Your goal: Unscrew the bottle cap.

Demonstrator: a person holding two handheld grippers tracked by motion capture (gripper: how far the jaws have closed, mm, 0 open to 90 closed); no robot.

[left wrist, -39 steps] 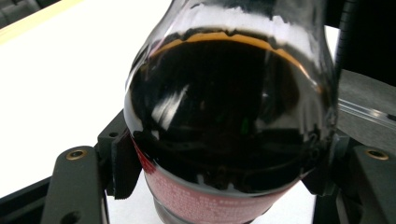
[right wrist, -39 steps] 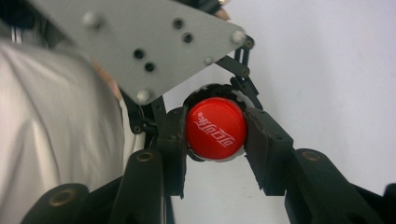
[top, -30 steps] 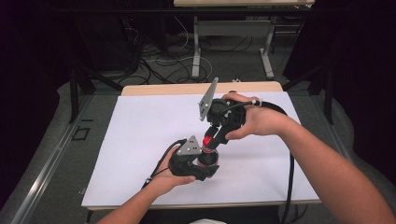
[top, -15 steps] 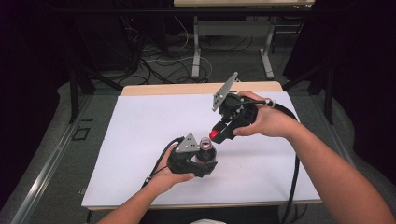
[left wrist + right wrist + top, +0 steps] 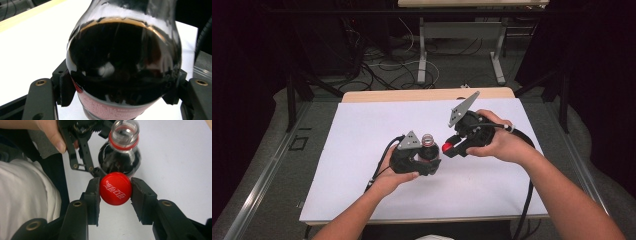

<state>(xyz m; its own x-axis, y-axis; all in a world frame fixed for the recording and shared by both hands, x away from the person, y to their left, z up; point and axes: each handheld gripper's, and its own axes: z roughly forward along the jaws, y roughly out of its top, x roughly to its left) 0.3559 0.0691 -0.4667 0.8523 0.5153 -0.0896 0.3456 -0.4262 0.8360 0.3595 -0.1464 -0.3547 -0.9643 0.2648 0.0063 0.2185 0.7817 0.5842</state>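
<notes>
2 black grippers (image 5: 436, 162) (image 5: 451, 148) with grey 3-cornered plates, brass-ringed screw holes, black trailing cables; bare forearms, white shirt.

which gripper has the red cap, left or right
The right gripper: its jaws pinch the red cap. The left gripper clamps the open cola bottle instead.

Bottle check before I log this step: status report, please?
Left gripper shut on bottle, neck open. Right gripper shut on red cap, clear of the neck. White table bare around them.
</notes>
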